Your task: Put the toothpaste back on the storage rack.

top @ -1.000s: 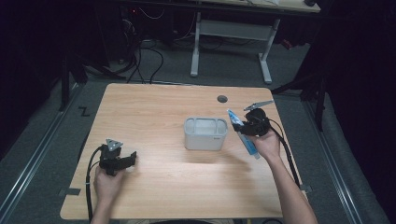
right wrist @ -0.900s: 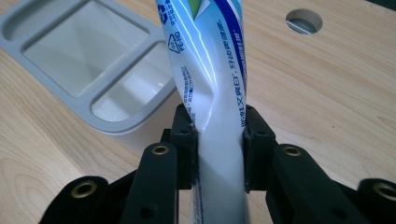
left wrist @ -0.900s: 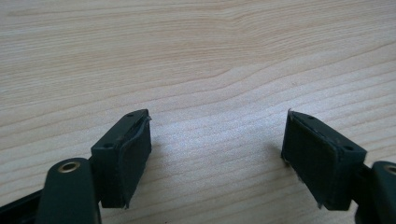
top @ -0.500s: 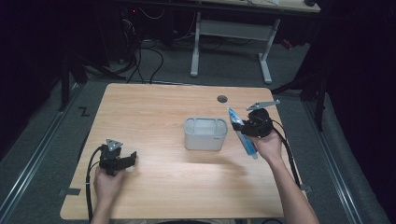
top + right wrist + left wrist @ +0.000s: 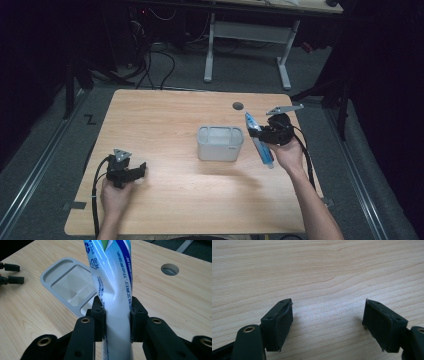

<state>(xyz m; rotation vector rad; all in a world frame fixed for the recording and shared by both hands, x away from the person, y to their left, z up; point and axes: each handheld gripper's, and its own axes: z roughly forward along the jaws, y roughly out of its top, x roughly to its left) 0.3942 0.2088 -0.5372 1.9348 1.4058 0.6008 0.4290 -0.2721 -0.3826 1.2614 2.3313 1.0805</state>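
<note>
- The right gripper [image 5: 261,134] was near the right edge of the tabletop [image 5: 165,120], its jaws pinching a blue-and-white tube [image 5: 113,285] across its body.
- The tube was held clear of the tabletop, just beside the right side of the grey tray [image 5: 220,143] at the centre.
- The left gripper [image 5: 328,322] was near the front left corner, jaws spread, with bare wood between them.

We see bright light from above on the wooden table [image 5: 165,115], while the room around it is very dark. The high view is soft and a bit grainy. A faint shadow lies on the wood below the grey tray [image 5: 220,143]. Glare shines off the toothpaste tube [image 5: 113,287] just above the jaws. The wood between the left jaws looks sharp.
</note>
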